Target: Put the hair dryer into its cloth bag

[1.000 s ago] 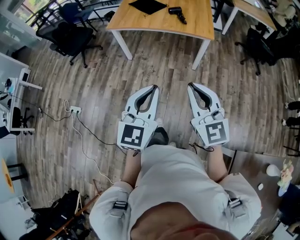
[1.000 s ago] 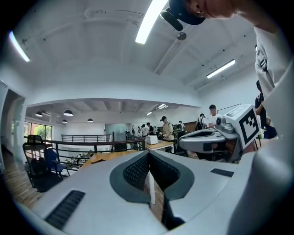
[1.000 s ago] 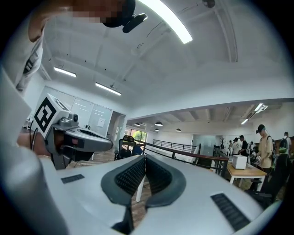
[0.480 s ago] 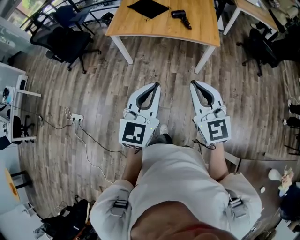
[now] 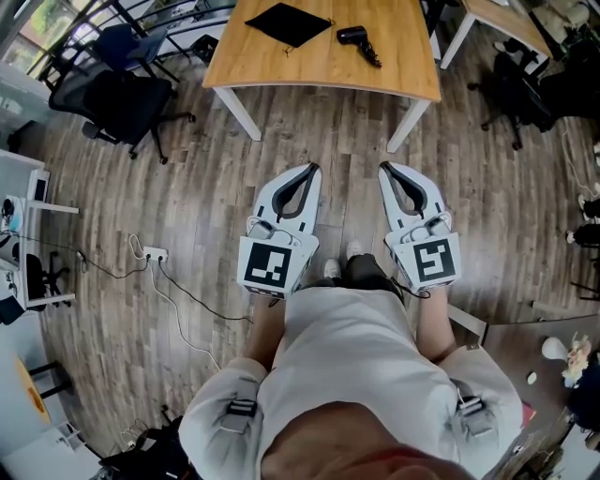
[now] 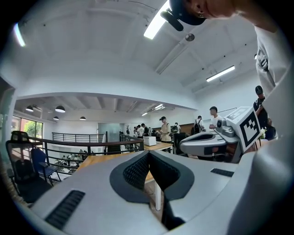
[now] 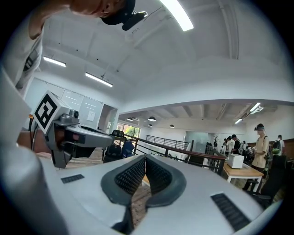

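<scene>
Both grippers are held side by side in front of the person, pointing toward 12 o'clock over the wooden floor (image 5: 187, 197). In the left gripper view, the left gripper (image 5: 310, 170) is seen with its jaws brought together at the tips and nothing between them. The right gripper (image 5: 383, 169) is likewise closed and empty in the right gripper view.

The hair dryer (image 5: 354, 37) is found lying on the wooden table (image 5: 319, 67) at 12 o'clock, well apart from both grippers. The black cloth bag (image 5: 288, 22) is laid flat on the same table, near the hair dryer at its 9 o'clock and not touching it.

A black office chair (image 5: 117, 98) is noted at 10 o'clock of the grippers. A power strip (image 5: 152, 254) with its cable lies on the floor at 9 o'clock.
</scene>
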